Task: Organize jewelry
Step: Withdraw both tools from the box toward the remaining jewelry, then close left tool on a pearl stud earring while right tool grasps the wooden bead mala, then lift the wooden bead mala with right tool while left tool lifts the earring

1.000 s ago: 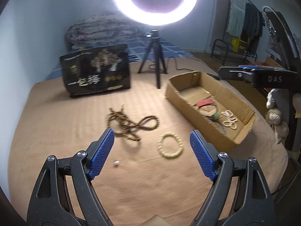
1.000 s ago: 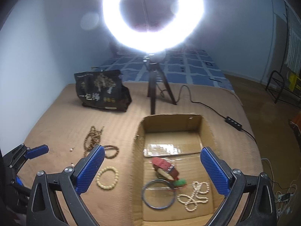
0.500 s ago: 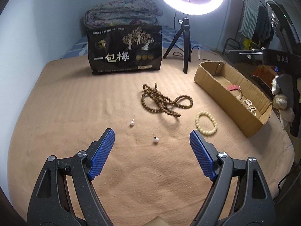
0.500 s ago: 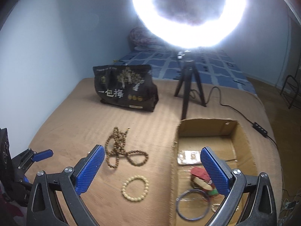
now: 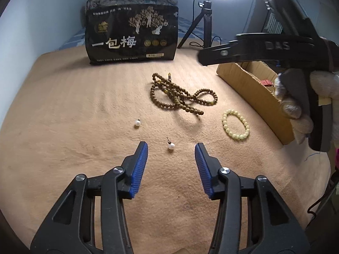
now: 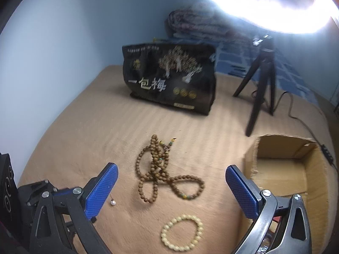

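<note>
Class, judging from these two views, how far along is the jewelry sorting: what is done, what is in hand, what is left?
Done: a red piece already lies in the cardboard box. In hand: nothing; the left tongs are open around a pearl earring, and the right tongs are open above the blanket. Left: the second pearl earring, the brown bead necklace and the pale bead bracelet.

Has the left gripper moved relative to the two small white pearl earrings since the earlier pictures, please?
Yes. The left gripper has advanced toward the black printed bag; its open jaws now frame the nearer pearl earring, unseen between them before.
</note>
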Demonstrator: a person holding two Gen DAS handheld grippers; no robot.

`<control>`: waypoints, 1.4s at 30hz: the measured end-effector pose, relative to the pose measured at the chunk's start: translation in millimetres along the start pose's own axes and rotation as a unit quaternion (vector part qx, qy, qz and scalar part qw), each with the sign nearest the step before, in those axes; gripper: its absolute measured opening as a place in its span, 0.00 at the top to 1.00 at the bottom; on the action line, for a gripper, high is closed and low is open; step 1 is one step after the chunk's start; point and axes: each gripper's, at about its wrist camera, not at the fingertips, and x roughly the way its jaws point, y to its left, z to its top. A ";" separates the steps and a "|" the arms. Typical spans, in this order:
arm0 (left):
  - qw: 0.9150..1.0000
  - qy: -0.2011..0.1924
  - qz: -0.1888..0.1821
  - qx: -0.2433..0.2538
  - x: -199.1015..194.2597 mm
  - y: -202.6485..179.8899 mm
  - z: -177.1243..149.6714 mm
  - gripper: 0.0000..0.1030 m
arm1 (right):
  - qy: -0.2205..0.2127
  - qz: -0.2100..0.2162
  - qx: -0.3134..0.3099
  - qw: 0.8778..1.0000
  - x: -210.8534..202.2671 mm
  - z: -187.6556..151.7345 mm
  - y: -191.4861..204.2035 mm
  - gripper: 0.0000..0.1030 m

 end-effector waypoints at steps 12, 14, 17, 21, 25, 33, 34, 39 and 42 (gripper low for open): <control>0.999 0.021 -0.017 -0.017 27.6 5.4 -1.9 0.67 | 0.053 0.027 -0.016 0.998 65.2 0.5 12.6 0.11; 0.999 0.021 -0.020 -0.020 30.2 6.6 -2.2 0.67 | 0.059 0.025 -0.020 0.998 73.2 0.1 13.9 0.14; 0.999 0.023 -0.022 -0.024 33.3 8.2 -3.3 0.67 | 0.070 0.030 -0.026 0.997 86.0 -0.9 17.9 0.14; 0.999 0.024 -0.024 -0.030 37.3 10.4 -3.6 0.72 | 0.086 0.033 -0.042 0.995 100.5 -3.0 25.5 0.14; 0.999 0.025 -0.023 -0.031 38.3 11.4 -2.9 0.75 | 0.104 0.029 -0.052 0.993 116.1 -4.8 31.5 0.15; 0.999 0.029 -0.015 -0.024 41.5 9.5 -1.3 0.90 | 0.110 -0.010 -0.084 0.990 126.4 -6.5 43.5 0.41; 0.999 0.030 -0.014 -0.023 41.9 9.4 -1.5 0.92 | 0.109 -0.012 -0.082 0.991 126.0 -5.3 43.1 0.49; 0.999 0.028 -0.010 -0.019 42.1 7.9 -1.6 0.92 | 0.106 -0.013 -0.071 0.992 121.8 -3.1 36.2 0.74; 0.999 0.027 -0.010 -0.020 41.1 8.2 -1.2 0.92 | 0.103 -0.008 -0.063 0.993 118.4 -2.9 31.4 0.84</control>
